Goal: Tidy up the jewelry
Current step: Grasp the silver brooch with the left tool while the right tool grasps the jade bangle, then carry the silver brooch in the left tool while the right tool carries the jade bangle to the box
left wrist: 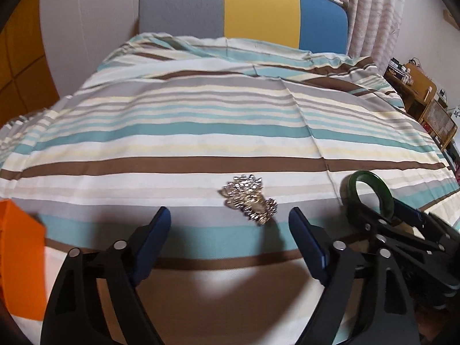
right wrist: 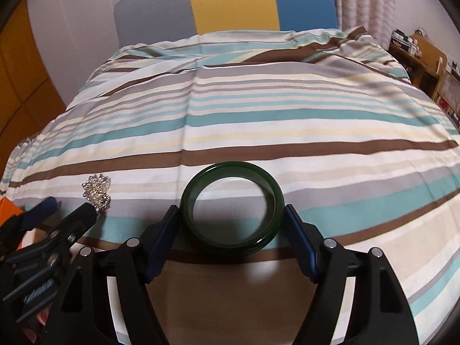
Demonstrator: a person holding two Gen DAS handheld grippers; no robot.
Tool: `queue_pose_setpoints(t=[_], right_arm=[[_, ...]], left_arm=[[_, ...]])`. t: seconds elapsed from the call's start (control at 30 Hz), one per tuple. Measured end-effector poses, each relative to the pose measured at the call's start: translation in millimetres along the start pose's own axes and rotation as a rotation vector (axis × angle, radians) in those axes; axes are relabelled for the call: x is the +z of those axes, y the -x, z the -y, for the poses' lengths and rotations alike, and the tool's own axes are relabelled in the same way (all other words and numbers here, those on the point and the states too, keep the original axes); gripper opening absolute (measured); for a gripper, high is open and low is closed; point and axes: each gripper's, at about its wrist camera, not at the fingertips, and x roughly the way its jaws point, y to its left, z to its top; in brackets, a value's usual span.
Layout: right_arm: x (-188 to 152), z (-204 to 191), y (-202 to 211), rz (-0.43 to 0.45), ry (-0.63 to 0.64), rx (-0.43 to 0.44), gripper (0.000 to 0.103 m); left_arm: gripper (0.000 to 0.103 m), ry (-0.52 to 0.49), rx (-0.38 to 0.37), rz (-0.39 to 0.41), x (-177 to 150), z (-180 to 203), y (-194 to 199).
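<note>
Bedding in teal, brown and cream stripes (left wrist: 201, 115) served as the work surface. Left gripper (left wrist: 230, 224) stood with jaws wide apart, the silver brooch (left wrist: 248, 201) lying just beyond and between its tips, likely lined up for a pinch. Right gripper (right wrist: 232, 224) bracketed the green bangle (right wrist: 232, 210), pads touching or nearly touching its sides; whether it truly gripped, I cannot tell. An orange box (left wrist: 20, 258) sat near left, perhaps the destination. Far bedding lay open.
</note>
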Motion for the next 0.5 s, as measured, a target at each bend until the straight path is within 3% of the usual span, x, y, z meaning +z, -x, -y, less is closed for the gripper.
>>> queue_pose_setpoints(t=[0.1, 0.2, 0.27, 0.3, 0.37, 0.5], right_arm=[[0, 1, 2, 0.006, 0.0, 0.0, 0.072], [0, 1, 2, 0.009, 0.003, -0.001, 0.072], [0, 2, 3, 0.011, -0.003, 0.006, 0.072], [-1, 1, 2, 0.012, -0.005, 0.009, 0.072], [-1, 3, 3, 0.016, -0.01, 0.016, 0.072], [-2, 2, 8, 0.026, -0.01, 0.043, 0.072]], left_arm=[[0.08, 0.027, -0.005, -0.008, 5, 2, -9], [0.069, 0.016, 0.005, -0.008, 10, 8, -15], [0.051, -0.02, 0.033, -0.012, 11, 15, -19], [0.049, -0.027, 0.039, -0.011, 11, 17, -20], [0.034, -0.035, 0.023, -0.004, 10, 17, -19], [0.034, 0.004, -0.02, 0.009, 9, 7, -14]])
